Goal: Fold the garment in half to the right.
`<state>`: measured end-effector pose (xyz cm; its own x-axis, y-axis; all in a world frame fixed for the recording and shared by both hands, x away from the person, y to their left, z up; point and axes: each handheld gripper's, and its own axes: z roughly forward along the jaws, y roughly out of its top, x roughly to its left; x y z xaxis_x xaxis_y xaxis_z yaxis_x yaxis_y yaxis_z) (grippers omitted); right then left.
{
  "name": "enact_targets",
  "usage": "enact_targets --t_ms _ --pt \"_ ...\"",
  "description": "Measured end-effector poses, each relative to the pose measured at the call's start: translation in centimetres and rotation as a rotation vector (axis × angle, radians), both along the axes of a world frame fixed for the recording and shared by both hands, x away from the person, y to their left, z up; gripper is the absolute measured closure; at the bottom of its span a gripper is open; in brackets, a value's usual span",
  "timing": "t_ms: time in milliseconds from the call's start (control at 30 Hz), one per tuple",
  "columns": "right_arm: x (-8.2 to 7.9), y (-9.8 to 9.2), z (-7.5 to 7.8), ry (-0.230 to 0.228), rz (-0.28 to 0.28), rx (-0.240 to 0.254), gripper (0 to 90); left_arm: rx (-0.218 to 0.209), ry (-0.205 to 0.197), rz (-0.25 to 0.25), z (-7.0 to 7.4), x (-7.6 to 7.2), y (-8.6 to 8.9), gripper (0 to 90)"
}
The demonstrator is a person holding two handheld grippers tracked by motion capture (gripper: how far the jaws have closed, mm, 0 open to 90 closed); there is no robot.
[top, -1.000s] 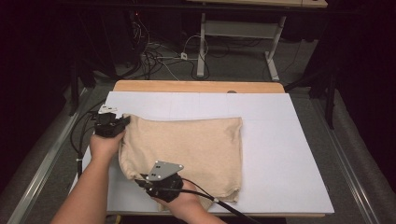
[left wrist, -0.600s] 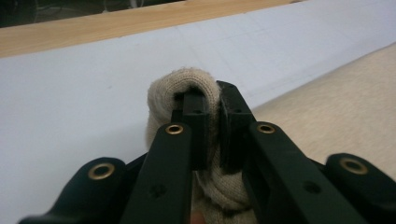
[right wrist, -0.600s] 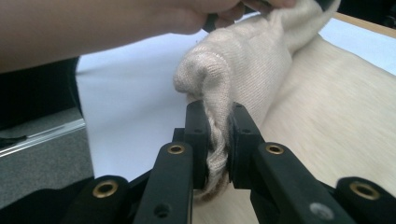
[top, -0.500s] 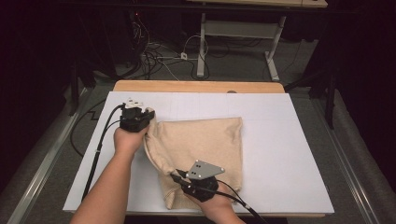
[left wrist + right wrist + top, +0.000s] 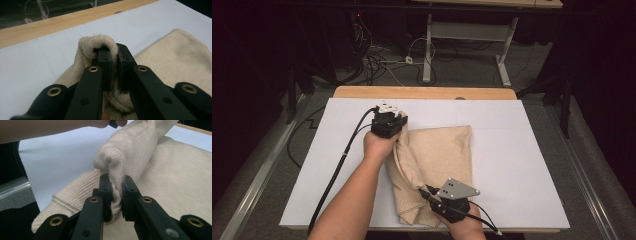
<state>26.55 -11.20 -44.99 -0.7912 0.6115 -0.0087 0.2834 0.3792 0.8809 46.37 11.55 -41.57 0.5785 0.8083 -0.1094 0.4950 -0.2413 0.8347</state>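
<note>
A beige knitted sweater (image 5: 447,150) lies on the white table top (image 5: 522,165), its left edge lifted and folding over to the right. My left gripper (image 5: 398,131) is shut on the far part of that lifted edge, and a bunch of knit (image 5: 98,45) bulges between and over its jaws. My right gripper (image 5: 428,191) is shut on the near part of the same edge, close to the table's front. In the right gripper view the pinched fold (image 5: 117,162) rises above the jaws, with the ribbed hem (image 5: 72,192) hanging to the left.
A wooden strip (image 5: 422,92) runs along the table's far edge. Cables (image 5: 382,60) and a desk frame (image 5: 462,35) sit on the floor beyond. Bare white table (image 5: 337,150) lies left of the sweater and also to its right. Each gripper's black cable trails toward the front edge.
Both grippers have moved right, carrying the sweater's left edge with them. The edge has lifted off the table and is folding over the rest of the sweater.
</note>
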Motion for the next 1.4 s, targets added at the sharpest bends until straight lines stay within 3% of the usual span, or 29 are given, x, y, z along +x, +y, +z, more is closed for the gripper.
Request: enact_targets --t_ms 333,467,767,833,967,1067,1233,1400 --pt "-0.9 -3.5 0.2 -0.006 -0.067 0.02 80.6 -0.043 -0.042 -0.074 1.1 0.4 -4.6 81.3" --pt "-1.2 -4.5 -0.1 -0.007 -0.082 0.012 80.7 -0.08 -0.032 -0.111 0.6 0.6 -6.0 81.2" --pt "-1.8 -7.0 -1.6 0.025 -0.122 0.008 80.8 -0.072 -0.006 -0.135 -1.2 0.8 -8.4 80.7" --pt "-1.8 -7.0 -1.8 0.031 -0.12 0.007 80.8 -0.077 0.01 -0.145 -0.9 0.8 -8.1 78.4" --pt "-1.6 -6.6 -1.7 0.029 -0.111 0.005 80.8 -0.029 0.003 -0.124 0.1 -0.1 -6.7 53.7" --pt "-1.5 -6.5 -1.7 0.029 -0.107 -0.002 80.8 -0.021 0.014 -0.096 0.4 -0.9 -4.8 42.1" --pt "-1.4 -6.5 -1.7 0.025 -0.097 -0.01 80.8 -0.022 0.023 -0.047 0.4 -2.9 -1.4 23.5" --pt "-1.4 -6.6 -1.8 0.015 -0.101 -0.009 80.7 -0.006 0.02 -0.024 -0.5 -5.1 1.6 14.0"
